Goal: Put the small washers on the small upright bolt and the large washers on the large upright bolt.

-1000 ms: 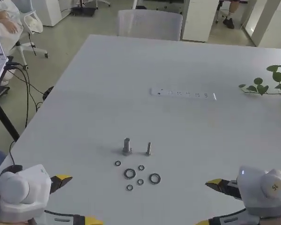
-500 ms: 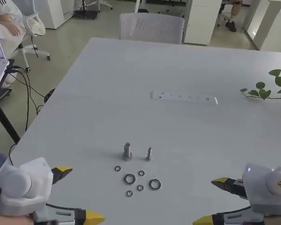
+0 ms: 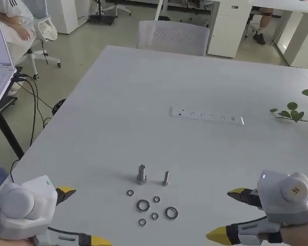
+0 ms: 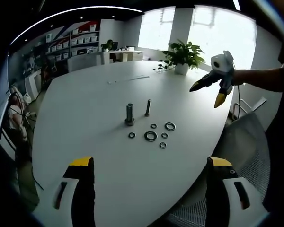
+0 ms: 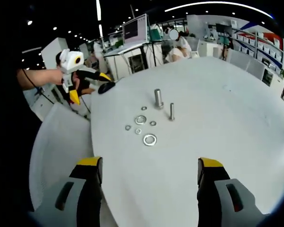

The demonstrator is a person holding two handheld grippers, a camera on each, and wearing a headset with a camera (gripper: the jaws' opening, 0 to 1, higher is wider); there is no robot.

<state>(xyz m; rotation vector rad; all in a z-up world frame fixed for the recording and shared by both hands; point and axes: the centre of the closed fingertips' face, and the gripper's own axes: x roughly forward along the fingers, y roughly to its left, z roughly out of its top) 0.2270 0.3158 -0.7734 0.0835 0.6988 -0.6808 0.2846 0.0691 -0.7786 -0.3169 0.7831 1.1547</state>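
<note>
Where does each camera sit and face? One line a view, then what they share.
Head view: on the person's head, looking forward and down at the table; left tongs and right tongs at the bottom corners.
Left gripper view: on the left tongs, looking across at the bolts; own jaws below, right tongs upper right.
Right gripper view: on the right tongs, facing the bolts from the other side; own jaws below, left tongs upper left.
Shared: both bolts and the washers.

Head view looks down over the surface (image 3: 143, 102) from its near edge; gripper views face inward, low, from opposite sides; all share the bolts (image 3: 141, 174) and washers (image 3: 143, 206).
</note>
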